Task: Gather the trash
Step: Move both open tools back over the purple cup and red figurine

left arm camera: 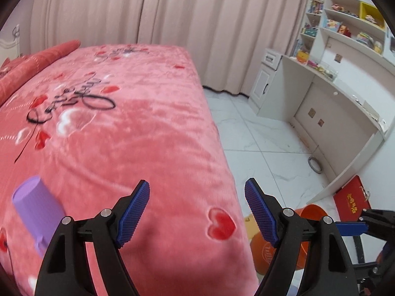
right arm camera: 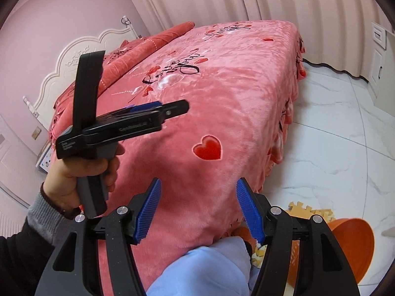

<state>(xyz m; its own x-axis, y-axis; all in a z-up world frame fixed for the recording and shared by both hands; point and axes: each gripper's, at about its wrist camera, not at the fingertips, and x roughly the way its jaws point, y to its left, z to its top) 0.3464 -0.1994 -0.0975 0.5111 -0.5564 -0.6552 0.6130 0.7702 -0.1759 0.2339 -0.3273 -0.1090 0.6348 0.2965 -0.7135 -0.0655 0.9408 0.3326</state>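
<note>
A purple plastic cup lies tipped on the pink heart-print blanket, to the left of my left gripper. That gripper is open above the bed's near edge with nothing between its blue pads. My right gripper is also open and holds nothing, over the bed's corner. An orange bin stands on the floor to its lower right, and shows in the left wrist view as the bin behind my left gripper's right finger. A hand holds the left gripper out over the blanket.
Pink curtains hang behind the bed, which has a white headboard. A white desk with shelves lines the right wall above white floor tiles. A red box leans by the desk. A foam puzzle mat and pale blue cloth lie near the bin.
</note>
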